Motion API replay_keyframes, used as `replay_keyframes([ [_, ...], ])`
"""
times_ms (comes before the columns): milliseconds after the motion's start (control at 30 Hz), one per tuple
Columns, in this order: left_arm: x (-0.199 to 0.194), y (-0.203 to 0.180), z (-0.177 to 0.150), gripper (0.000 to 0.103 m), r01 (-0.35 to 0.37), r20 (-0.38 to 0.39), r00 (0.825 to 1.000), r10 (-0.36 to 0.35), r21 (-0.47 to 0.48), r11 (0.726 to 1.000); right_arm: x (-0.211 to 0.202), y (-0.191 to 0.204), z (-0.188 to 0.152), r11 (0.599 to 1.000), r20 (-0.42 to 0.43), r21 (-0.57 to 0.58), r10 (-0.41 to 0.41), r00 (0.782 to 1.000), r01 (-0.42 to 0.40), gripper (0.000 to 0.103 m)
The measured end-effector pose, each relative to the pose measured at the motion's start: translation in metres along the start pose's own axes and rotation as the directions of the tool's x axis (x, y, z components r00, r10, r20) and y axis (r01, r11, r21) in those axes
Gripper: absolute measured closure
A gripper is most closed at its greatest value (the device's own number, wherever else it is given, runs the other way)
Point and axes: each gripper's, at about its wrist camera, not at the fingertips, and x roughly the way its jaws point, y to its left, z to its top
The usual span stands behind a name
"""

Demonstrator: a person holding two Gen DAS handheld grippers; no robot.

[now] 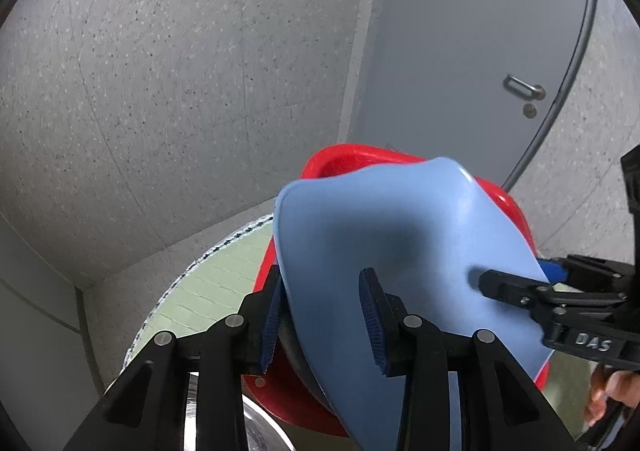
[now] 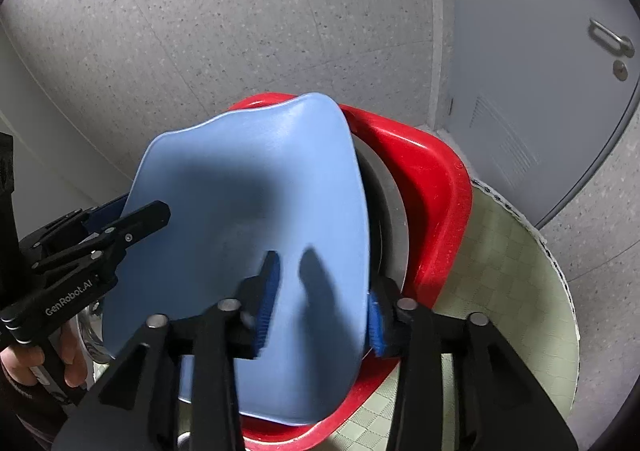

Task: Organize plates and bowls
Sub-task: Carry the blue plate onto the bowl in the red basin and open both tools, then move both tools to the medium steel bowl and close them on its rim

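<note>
Speckled grey flooring and a grey door are forming the background while the blue plate is lying tilted over the red bowl on the green bench, long axis running near to far. Left gripper and right gripper are straddling its opposite near edges; whether the pads are pressing cannot be told. Readable writing: "GenRobot.AI", "DAS".

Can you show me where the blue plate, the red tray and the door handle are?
Light blue plastic plate (image 2: 248, 187), right wrist view: middle of its face.
Red plastic tray (image 2: 436, 187), right wrist view: its raised side wall.
Metal door handle (image 1: 524, 87), left wrist view: the lever bar.
</note>
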Motion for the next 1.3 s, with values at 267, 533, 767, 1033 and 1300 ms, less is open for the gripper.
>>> replay_keyframes([
  [267, 0.002, -0.016, -0.020, 0.042, -0.064, -0.004, 0.998, 0.064, 0.028, 0.998, -0.017, 0.003, -0.003, 1.000, 0.033, 0.009, 0.002, 0.999, -0.002, 0.040],
  [533, -0.041, -0.051, -0.034, 0.021, -0.154, 0.128, 0.981, 0.146, 0.060, 0.986, -0.068, -0.009, -0.034, 0.995, 0.154, 0.084, -0.073, 0.985, 0.061, 0.035],
  [767, -0.102, -0.104, -0.074, 0.008, -0.171, 0.278, 0.950, 0.142, 0.083, 0.982, -0.139, 0.001, -0.096, 0.988, 0.255, 0.145, -0.095, 0.962, 0.059, 0.034],
  [1033, -0.149, -0.138, -0.140, 0.001, -0.156, 0.345, 0.933, 0.101, 0.134, 0.979, -0.193, 0.022, -0.172, 0.982, 0.297, 0.174, -0.121, 0.947, 0.070, 0.031],
  [1300, -0.239, -0.156, -0.210, 0.001, -0.137, 0.352, 0.933, 0.076, 0.153, 0.979, -0.234, 0.015, -0.219, 0.971, 0.317, 0.223, -0.153, 0.936, 0.084, 0.030],
])
